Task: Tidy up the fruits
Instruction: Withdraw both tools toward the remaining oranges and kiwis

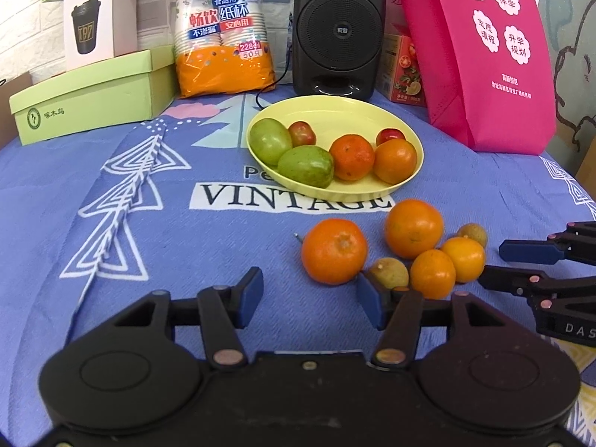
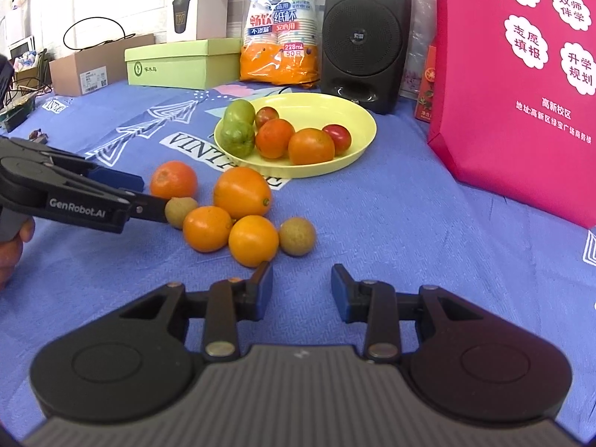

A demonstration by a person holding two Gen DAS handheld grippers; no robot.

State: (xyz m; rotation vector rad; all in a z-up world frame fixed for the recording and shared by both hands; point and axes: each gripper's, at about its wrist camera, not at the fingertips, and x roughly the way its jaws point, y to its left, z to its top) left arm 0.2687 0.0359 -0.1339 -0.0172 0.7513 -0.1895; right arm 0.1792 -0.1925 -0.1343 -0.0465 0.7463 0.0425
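Orange fruit next to the yellow plate [image 1: 406, 182]: we centre our open, empty left gripper [image 1: 311, 303] over the tangerine [image 1: 334, 250]; right gripper [image 2: 301, 290] waits open, empty.

Bright, even indoor light with soft shadows; sharp centres, fisheye bending and dark vignetting at corners.
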